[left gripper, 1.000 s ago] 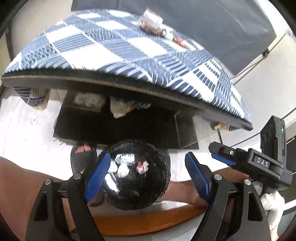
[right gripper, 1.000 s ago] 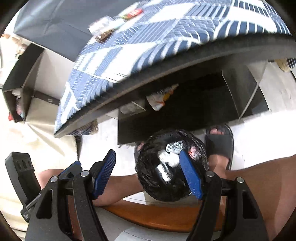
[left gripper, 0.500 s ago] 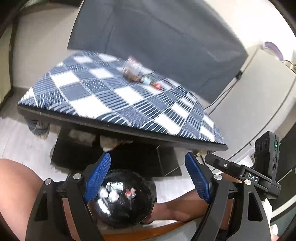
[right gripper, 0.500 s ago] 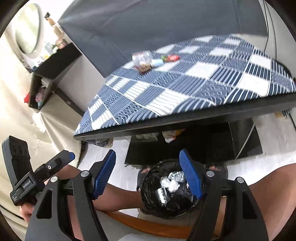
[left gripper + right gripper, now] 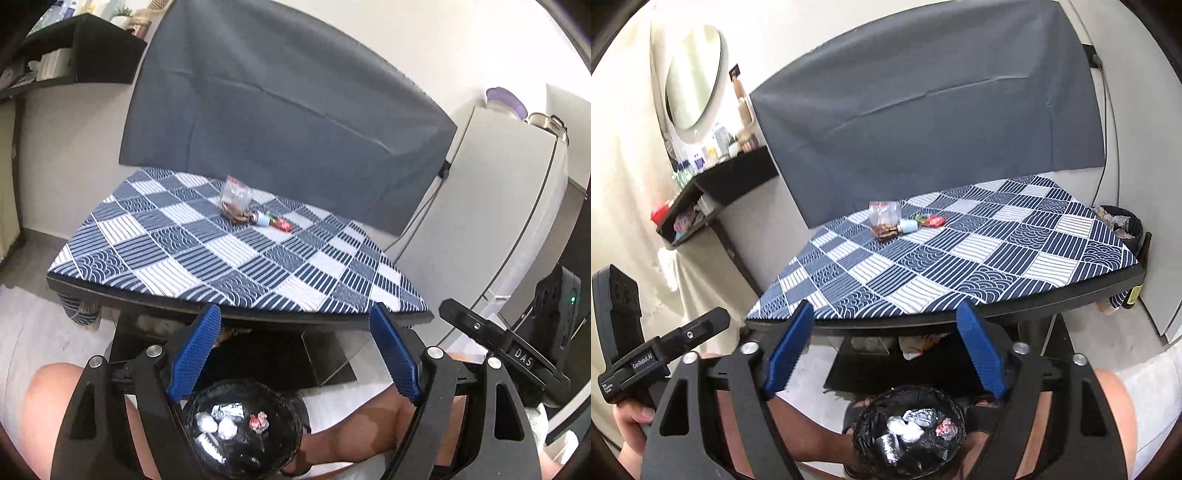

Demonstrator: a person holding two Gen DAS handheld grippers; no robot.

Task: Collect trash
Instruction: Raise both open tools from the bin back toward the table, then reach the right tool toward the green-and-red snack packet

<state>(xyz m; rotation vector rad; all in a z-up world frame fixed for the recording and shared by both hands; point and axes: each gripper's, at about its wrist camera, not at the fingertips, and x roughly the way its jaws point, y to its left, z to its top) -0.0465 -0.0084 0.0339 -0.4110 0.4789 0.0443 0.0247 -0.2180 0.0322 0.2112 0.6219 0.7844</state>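
Note:
A black-lined bin (image 5: 284,446) (image 5: 866,439) stands on the floor between a person's legs, holding crumpled foil (image 5: 221,424) and a red wrapper (image 5: 945,430). Far back on the checked table (image 5: 229,266) (image 5: 979,266) lie a clear plastic bag (image 5: 235,197) (image 5: 884,216), a small pale blue cap (image 5: 263,220) (image 5: 908,226) and a red wrapper (image 5: 282,224) (image 5: 932,220). My left gripper (image 5: 295,317) hangs open above the bin, empty. My right gripper (image 5: 885,312) has its jaws opening, nothing between them. Both point toward the table's near edge.
A white fridge (image 5: 498,221) stands right of the table. A black wall shelf (image 5: 720,184) with bottles is at the left. A second bin (image 5: 1121,221) sits past the table's far right corner. Bags lie on the shelf under the table (image 5: 916,345).
Both grippers rose and tilted up from over the bin, so the tabletop now shows from above. The bin slid to the bottom of both views. The right jaws spread wider.

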